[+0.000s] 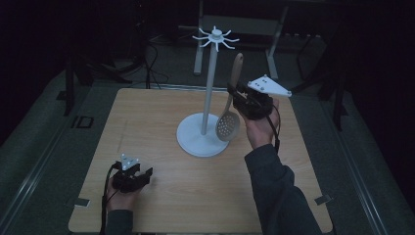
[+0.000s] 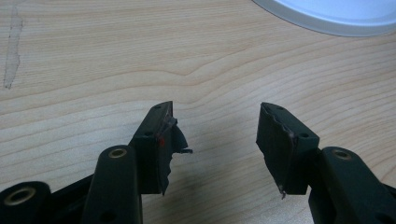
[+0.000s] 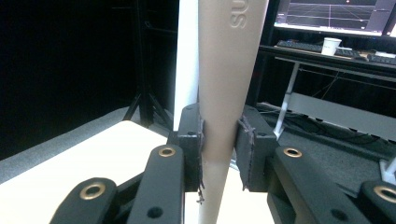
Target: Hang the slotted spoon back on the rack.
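A beige slotted spoon [image 1: 229,120] hangs upright in the air, its perforated bowl down beside the white stand's pole [image 1: 210,88]. My right gripper [image 1: 238,95] is shut on its handle [image 3: 224,84], which rises between the jaws in the right gripper view. The white stand has a round base [image 1: 198,139] and a ring of hooks [image 1: 215,36] at the top. My left gripper [image 1: 139,175] rests low on the wooden table [image 1: 147,122] near the front left, open, with nothing between its fingers [image 2: 159,140]; the base's rim [image 2: 327,16] shows ahead of it.
Dark floor and metal frame legs [image 1: 198,54] surround the table. A desk with a keyboard, a white cup [image 3: 330,45] and a monitor [image 3: 336,14] stands behind in the right gripper view. Tape marks sit near the table's front corners [image 1: 80,201].
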Demonstrator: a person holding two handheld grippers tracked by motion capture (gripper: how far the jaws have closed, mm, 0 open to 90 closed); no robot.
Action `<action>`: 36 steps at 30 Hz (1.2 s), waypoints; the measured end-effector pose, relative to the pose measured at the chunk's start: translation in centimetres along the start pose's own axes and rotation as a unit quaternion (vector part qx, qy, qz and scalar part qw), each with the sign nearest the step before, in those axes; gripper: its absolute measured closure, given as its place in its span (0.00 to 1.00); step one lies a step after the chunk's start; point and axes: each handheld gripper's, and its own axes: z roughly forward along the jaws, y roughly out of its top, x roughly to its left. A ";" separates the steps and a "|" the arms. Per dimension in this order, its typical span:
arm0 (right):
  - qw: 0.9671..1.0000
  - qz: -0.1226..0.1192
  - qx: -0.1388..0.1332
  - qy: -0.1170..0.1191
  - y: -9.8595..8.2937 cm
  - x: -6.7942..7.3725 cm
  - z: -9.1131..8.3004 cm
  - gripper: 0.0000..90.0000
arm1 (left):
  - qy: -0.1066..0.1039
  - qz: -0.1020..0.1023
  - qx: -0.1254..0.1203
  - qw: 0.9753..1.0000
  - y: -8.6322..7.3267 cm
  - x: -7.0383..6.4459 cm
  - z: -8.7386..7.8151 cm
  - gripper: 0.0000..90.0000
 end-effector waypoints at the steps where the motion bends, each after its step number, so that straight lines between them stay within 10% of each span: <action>1: 1.000 0.001 0.000 0.000 0.1 0.0 0.1 0.81 | 0.000 0.000 0.000 1.000 0.0 0.0 0.0 0.52; 36: 1.000 0.007 0.008 -0.007 1.8 0.0 1.5 0.81 | 0.001 -0.004 -0.002 1.000 0.0 0.1 -0.2 0.52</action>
